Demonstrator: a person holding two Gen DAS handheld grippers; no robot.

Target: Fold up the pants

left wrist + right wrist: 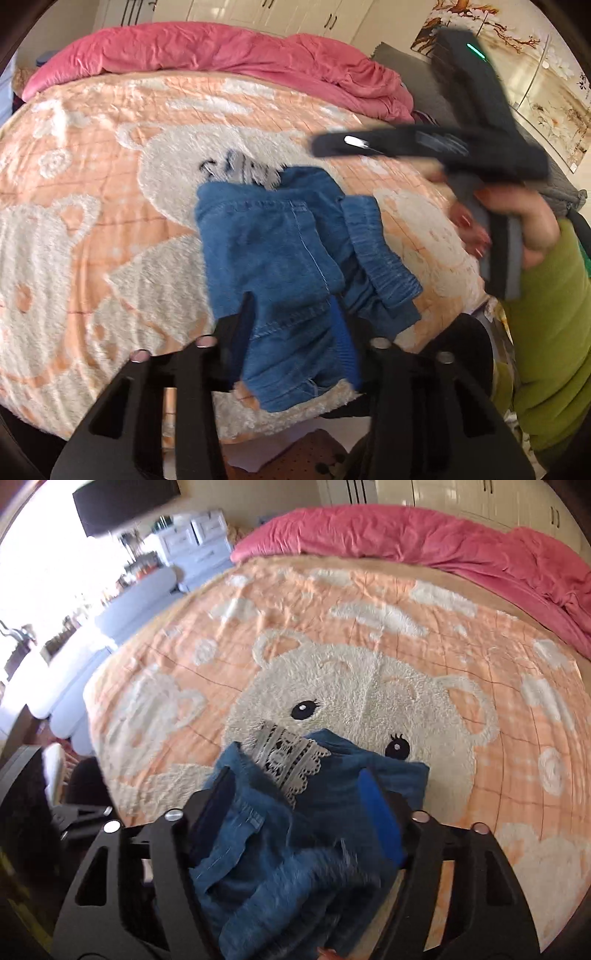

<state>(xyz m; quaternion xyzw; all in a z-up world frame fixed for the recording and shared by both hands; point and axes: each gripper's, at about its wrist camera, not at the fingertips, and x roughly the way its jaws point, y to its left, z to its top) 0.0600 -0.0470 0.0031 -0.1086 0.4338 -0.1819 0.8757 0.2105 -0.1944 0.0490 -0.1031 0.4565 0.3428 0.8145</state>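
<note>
Small blue denim pants (291, 258) with white lace trim lie bunched on the peach bear blanket (92, 206). In the left wrist view my left gripper (295, 314) is open, its fingers (345, 332) either side of the near end of the pants. My right gripper, blurred, hangs above the blanket right of the pants (332, 144); there I cannot tell its state. In the right wrist view the right gripper (299, 786) is open with its fingers (380, 823) spread around the pants (280, 849) and lace (288, 760).
A pink duvet (229, 51) is heaped along the far side of the bed. My hand and green sleeve (546, 314) are at the right. A sofa and dresser (140, 590) stand beyond the bed's left edge. White wardrobes line the far wall.
</note>
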